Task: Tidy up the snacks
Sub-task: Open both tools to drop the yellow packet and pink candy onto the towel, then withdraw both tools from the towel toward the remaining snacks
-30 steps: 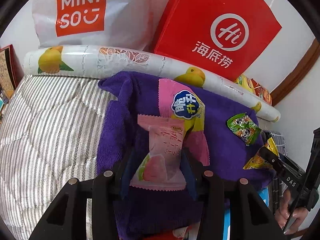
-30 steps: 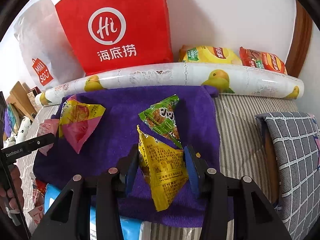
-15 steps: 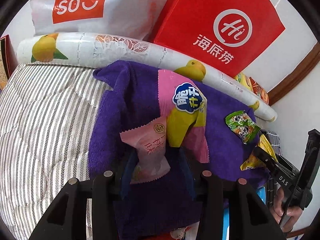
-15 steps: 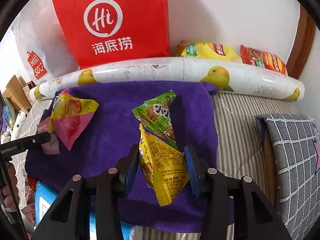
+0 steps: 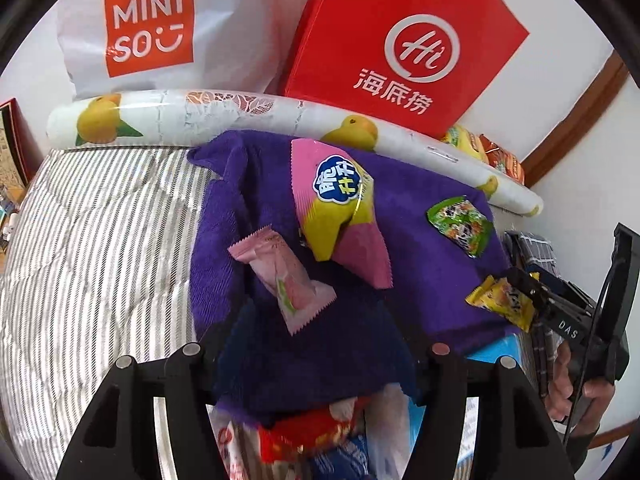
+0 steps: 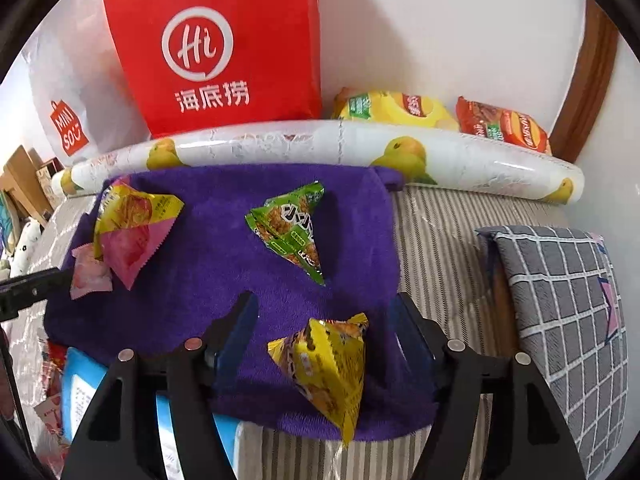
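Observation:
A purple towel (image 5: 416,248) (image 6: 216,256) lies on a striped bed. On it are a pale pink peach snack (image 5: 286,280) (image 6: 89,276), a pink-and-yellow packet (image 5: 340,208) (image 6: 132,228), a green triangular packet (image 5: 460,224) (image 6: 292,228) and a yellow triangular packet (image 6: 328,364) (image 5: 502,300). My left gripper (image 5: 316,332) is open, just behind the pink peach snack. My right gripper (image 6: 324,320) is open, its jaws on either side of the yellow packet, which lies loose on the towel.
A fruit-print roll (image 6: 320,144) borders the towel's far edge. A red Hi bag (image 5: 404,48) and a white Miniso bag (image 5: 152,28) stand behind it, with chip bags (image 6: 400,108). A checked pillow (image 6: 560,312) lies right. More snacks in a bag (image 5: 320,440) sit below.
Both grippers opened and let go: the pink peach snack and the yellow packet now lie on the towel. Both grippers drew back slightly.

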